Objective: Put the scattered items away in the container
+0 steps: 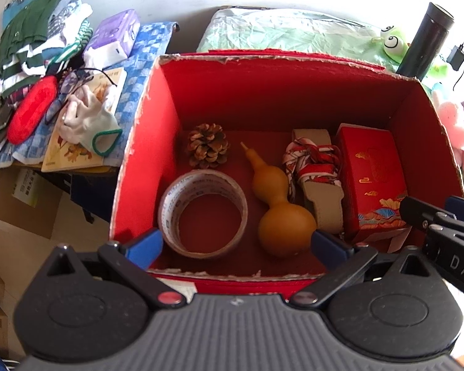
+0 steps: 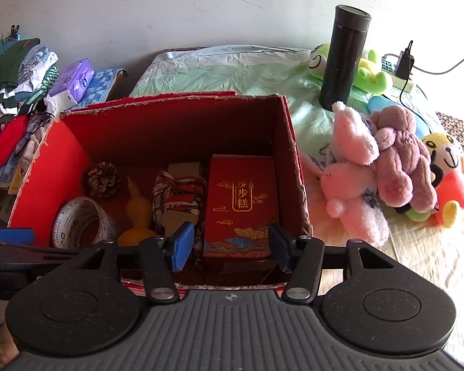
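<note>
Hovering over the near rim of the red box [image 1: 145, 142], the left gripper [image 1: 236, 244] and right gripper [image 2: 232, 244] both hang empty, fingers apart. Inside lie a tape roll [image 1: 202, 213], gourd [image 1: 277, 204], pinecone [image 1: 208, 145] and gift box [image 2: 241, 204]. With the grippers so close together, I reckon they might collide on the next reach.

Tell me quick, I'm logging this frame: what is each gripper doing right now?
Left gripper: open, holding nothing, over the red box.
Right gripper: open, holding nothing, over the same box.
</note>
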